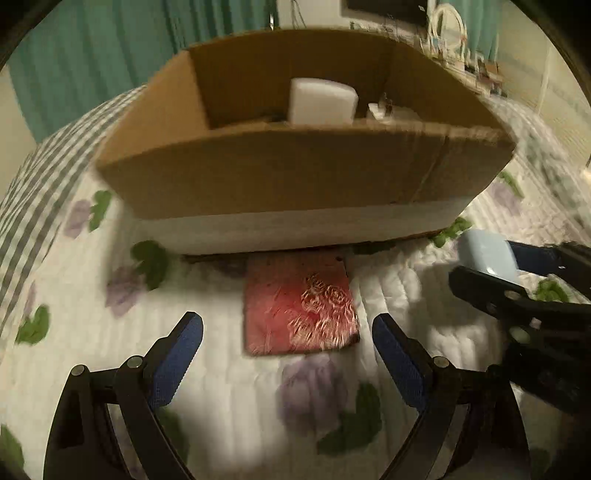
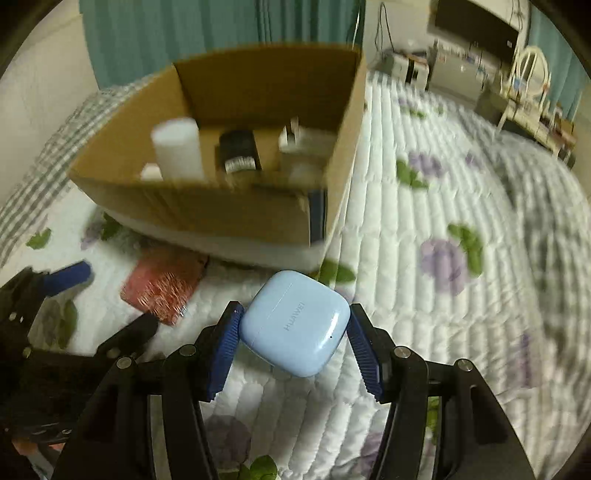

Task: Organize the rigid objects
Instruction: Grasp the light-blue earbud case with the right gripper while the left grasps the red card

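A cardboard box (image 1: 280, 173) stands on the bed, also in the right wrist view (image 2: 207, 206). It holds a white block (image 1: 321, 101), a black item (image 2: 238, 151) and a white charger (image 2: 295, 140). A red patterned case (image 1: 301, 302) lies flat in front of the box, also seen from the right (image 2: 162, 284). My left gripper (image 1: 288, 332) is open, its fingers either side of the red case, just short of it. My right gripper (image 2: 295, 328) is shut on a light blue earbud case (image 2: 295, 323), held above the quilt; it shows in the left view (image 1: 487, 254).
The bed has a white quilt with purple flowers and green leaves (image 2: 443, 258). A grey checked blanket (image 1: 44, 192) lies at the left. Teal curtains (image 2: 184, 29) hang behind the box. A cluttered desk (image 2: 517, 92) stands at the far right.
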`<state>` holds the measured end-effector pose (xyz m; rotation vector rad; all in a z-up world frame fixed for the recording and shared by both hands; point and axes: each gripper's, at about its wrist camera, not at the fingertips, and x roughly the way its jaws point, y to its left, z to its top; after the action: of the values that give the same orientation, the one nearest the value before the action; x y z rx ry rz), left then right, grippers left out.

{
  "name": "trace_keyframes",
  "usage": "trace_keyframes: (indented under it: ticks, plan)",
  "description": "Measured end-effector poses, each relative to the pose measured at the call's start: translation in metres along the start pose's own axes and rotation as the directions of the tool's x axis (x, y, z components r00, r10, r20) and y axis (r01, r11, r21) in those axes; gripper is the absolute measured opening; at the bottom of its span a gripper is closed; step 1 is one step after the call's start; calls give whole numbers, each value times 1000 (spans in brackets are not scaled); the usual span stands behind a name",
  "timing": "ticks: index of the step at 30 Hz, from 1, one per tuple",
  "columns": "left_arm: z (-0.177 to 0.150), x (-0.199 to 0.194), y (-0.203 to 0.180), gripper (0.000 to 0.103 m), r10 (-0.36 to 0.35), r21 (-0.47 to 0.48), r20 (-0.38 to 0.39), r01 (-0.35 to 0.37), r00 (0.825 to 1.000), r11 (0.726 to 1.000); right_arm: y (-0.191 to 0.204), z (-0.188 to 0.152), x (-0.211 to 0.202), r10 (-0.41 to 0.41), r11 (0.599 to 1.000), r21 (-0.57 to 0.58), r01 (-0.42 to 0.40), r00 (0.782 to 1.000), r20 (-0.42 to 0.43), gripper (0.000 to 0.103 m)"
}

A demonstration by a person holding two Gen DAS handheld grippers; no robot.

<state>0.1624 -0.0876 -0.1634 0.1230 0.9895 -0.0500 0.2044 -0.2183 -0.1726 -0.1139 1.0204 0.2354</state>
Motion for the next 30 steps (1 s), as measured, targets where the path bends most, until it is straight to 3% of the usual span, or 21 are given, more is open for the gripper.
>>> trace_keyframes:
  ticks: [3,9,10,11,12,13,19,26,30]
  plan:
    - [3,20,-1,95,14,-24,-18,-14,1000,1000,-5,0,5,18,999,31,-17,1000,-19,57]
    - [13,40,-4,93,62,-53,17,-61,998,997,-14,-2,5,28,998,64,-27,999,-18,57]
    - [13,40,-4,92,62,-54,17,-61,998,997,-14,-1,3,24,997,68,-23,1000,-10,57]
    - [13,37,-4,83,57,-50,22,-56,998,997,-16,-4,-1,19,997,70,-19,1000,1,57]
    - [11,34,-3,72,41,-49,23,-39,999,998,-16,-5,-5,15,997,71,-16,1000,11,57]
    - [9,29,-4,70,36,-49,21,-35,999,998,-16,-6,-8,8,997,71,-10,1000,21,57]
    - [-7,-1,18,70,-40,-105,25,43,999,994,-13,-13,-16,-22,998,65,19,999,47,57]
    - [-24,-57,43,70,-65,-130,100,78,993,988,1,-21,-61,-11,998,66,1,989,147,57]
    - [-15,-91,57,70,-86,-130,170,109,982,985,10,-18,-85,-23,998,59,12,984,178,57]
